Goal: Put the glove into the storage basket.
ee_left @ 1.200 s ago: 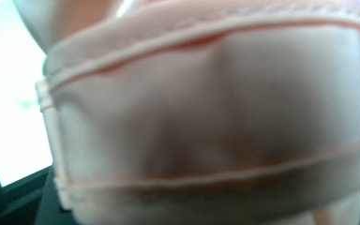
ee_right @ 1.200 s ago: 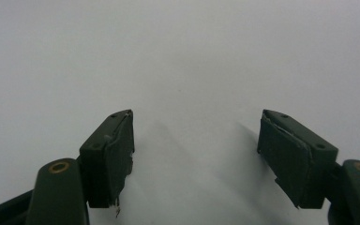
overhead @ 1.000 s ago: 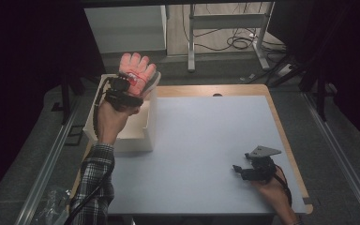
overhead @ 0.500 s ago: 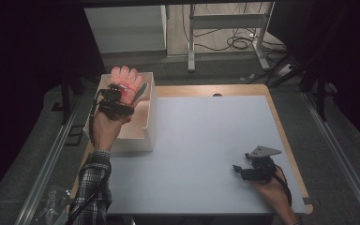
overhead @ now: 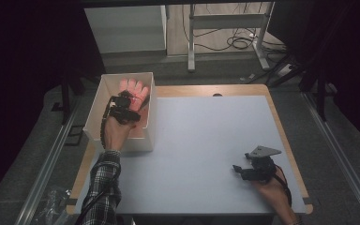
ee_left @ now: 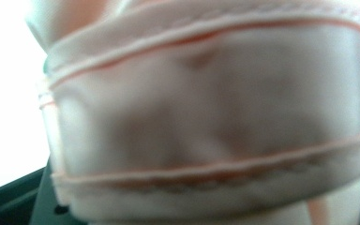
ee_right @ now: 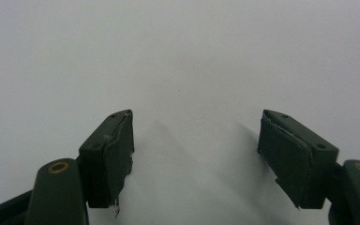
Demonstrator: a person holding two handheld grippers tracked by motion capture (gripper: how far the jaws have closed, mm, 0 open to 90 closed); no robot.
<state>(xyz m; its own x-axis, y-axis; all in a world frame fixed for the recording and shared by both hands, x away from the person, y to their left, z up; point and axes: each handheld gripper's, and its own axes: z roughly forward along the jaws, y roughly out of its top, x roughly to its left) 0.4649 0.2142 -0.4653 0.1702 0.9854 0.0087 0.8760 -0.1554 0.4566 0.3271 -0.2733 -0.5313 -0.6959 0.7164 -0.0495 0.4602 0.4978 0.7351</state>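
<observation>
The left hand-held gripper (overhead: 132,101) has lowered the pink glove (overhead: 133,88) into the white box (overhead: 143,143) (grip not released); the right hand-held gripper (overhead: 240,169) rests wide on the worktop (overhead: 206,140).

Soft stitched pink cloth glove (ee_left: 206,122), smooth white plastic box (overhead: 93,119), matt table (overhead: 206,140)

— What do you have around you up there?

— Your table (overhead: 206,140) has a pale blue-grey top with a wooden edge. At twelve o'clock a white cabinet (overhead: 126,28) and a metal frame (overhead: 225,23) stand on the grey floor (overhead: 342,140), cables (overhead: 234,43) coiled beneath.

— And the sides?

— Dark at nine and three; metal rails (overhead: 47,164) flank you.
</observation>
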